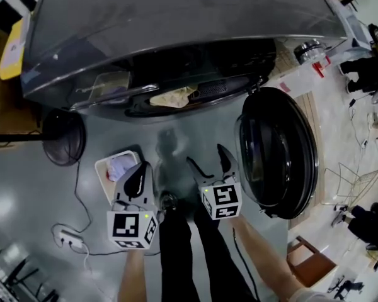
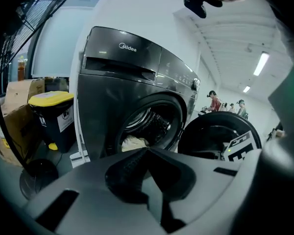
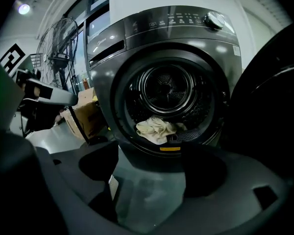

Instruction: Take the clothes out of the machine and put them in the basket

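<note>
A dark grey front-loading washing machine stands ahead with its round door swung open to the right. A cream cloth lies at the front lip of the drum, also seen in the left gripper view and the right gripper view. On the floor at the left, a white basket holds a pale garment. My left gripper hangs over the basket's right edge, jaws together and empty. My right gripper is open and empty, pointing at the drum.
A black fan base with a pole stands left of the basket. A power strip and its cable lie on the floor. A yellow-lidded bin and cardboard boxes sit left of the machine. People stand far off.
</note>
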`<state>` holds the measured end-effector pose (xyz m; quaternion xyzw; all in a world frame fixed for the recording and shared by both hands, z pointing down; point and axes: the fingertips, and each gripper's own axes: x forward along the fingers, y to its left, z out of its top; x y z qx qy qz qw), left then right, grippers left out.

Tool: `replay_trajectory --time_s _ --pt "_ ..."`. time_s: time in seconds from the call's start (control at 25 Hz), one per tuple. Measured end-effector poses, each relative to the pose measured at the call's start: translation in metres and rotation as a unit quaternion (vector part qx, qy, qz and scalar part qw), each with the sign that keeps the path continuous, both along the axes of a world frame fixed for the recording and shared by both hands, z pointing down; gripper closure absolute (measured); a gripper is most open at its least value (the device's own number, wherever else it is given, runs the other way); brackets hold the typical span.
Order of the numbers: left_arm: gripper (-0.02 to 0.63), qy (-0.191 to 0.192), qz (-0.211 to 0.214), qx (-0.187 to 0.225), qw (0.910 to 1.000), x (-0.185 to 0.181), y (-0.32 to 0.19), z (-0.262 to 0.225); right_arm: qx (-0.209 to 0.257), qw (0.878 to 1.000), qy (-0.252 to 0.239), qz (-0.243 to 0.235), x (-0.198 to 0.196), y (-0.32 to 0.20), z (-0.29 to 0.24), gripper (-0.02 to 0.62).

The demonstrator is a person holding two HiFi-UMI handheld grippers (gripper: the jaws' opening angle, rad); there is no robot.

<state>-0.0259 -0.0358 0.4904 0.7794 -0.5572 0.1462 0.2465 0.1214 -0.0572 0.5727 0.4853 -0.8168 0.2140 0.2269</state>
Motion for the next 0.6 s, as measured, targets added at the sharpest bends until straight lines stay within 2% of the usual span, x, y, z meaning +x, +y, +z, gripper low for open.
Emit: replay_trajectory --time_s 0.28,0.6 --pt "0.588 0.003 -0.011 -0.011 0.9999 -0.005 0.002 0.011 0.000 1.000 -0.001 -0.017 -0.014 -0.040 0.021 0.187" --pt "0.588 0.021 -0.040 -0.017 0.9989 -0.028 0.008 0.038 0.001 0.999 0.012 -0.037 -0.058 -0.128 0.061 0.179"
